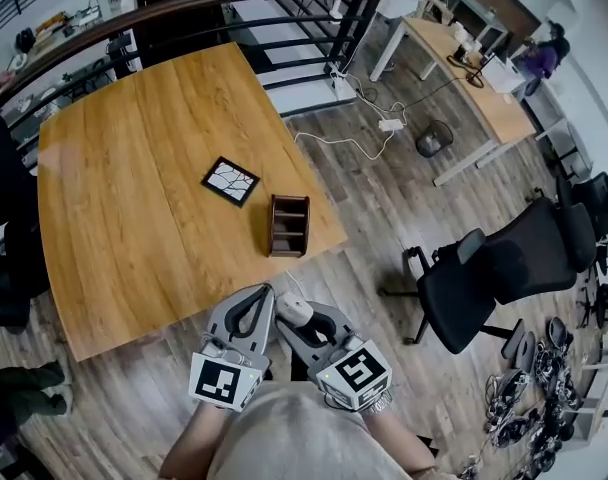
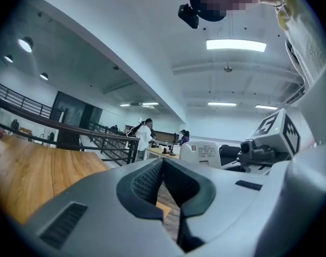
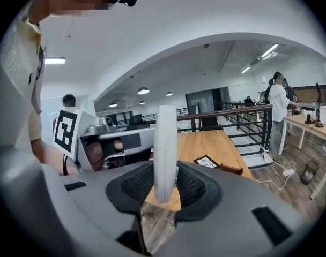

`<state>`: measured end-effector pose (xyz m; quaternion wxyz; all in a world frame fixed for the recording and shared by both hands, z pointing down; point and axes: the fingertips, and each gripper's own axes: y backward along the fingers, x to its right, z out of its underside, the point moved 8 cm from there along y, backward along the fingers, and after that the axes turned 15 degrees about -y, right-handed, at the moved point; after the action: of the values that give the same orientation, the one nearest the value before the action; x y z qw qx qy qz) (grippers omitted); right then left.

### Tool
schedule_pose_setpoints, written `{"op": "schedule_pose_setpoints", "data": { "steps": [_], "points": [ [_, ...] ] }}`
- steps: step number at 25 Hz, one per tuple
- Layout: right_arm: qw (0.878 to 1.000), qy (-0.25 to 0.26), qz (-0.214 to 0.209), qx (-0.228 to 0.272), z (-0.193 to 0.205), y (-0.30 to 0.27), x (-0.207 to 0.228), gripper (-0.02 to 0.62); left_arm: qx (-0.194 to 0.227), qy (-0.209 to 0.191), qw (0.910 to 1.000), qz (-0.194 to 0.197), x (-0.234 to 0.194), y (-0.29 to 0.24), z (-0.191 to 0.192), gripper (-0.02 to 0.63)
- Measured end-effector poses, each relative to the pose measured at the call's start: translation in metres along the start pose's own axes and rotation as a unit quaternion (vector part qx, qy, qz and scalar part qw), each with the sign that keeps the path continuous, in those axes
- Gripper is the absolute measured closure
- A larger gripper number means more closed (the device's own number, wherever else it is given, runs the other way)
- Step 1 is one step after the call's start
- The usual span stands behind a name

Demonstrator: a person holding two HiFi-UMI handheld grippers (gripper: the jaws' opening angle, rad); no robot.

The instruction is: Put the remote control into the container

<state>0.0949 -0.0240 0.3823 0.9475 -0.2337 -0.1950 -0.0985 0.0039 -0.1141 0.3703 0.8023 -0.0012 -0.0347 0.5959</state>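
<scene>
**Remote in the Claw, Container on the Table**

A broad wooden table (image 1: 134,188) fills the left of the head view, with a dark railing (image 1: 184,6) curving beyond its far edge. Off the table's right side, well apart on the plank floor, stands a black office chair (image 1: 504,268). A white cable and power strip (image 1: 389,124) lie on the floor past the table's far right corner.

Both grippers are held off the table, just beyond its near edge and close to the person's body. The left gripper (image 2: 163,166) has its dark ribbed pads pressed together at the tips, with nothing between them. Beside it, the right gripper (image 3: 165,182) is clamped on the remote control (image 3: 165,143), a slim white bar that stands upright and edge-on between the pads, rising well above them. The remote is therefore clear of the table, not touching it.

The container (image 1: 288,225), a small dark-brown wooden box with open compartments, sits on the table near its near right corner. Farther in on the table, close to the container but apart from it, lies a black-framed square tile (image 1: 230,181) with a cracked white pattern.
</scene>
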Motion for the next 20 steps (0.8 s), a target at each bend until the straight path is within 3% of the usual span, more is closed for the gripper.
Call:
{"op": "schedule_pose_setpoints", "data": {
  "steps": [4, 11, 16, 20],
  "points": [
    [1.000, -0.003, -0.014, 0.013, -0.017, -0.011, 0.039, 0.466, 0.009, 0.008, 0.9989, -0.045, -0.004, -0.031, -0.003, 0.592],
    [0.996, 0.041, -0.064, -0.042, -0.044, -0.052, 0.134, 0.466, -0.053, -0.011, 0.9922, -0.112, -0.020, -0.074, 0.012, 0.592],
    [0.989, 0.073, -0.102, -0.080, -0.041, -0.093, 0.192, 0.466, -0.075, -0.005, 0.9798, -0.185, -0.020, -0.088, 0.014, 0.592],
    [0.982, 0.085, -0.134, -0.098, -0.024, -0.127, 0.218, 0.466, -0.103, 0.004, 0.9642, -0.244, -0.015, -0.077, 0.024, 0.592]
  ]
}}
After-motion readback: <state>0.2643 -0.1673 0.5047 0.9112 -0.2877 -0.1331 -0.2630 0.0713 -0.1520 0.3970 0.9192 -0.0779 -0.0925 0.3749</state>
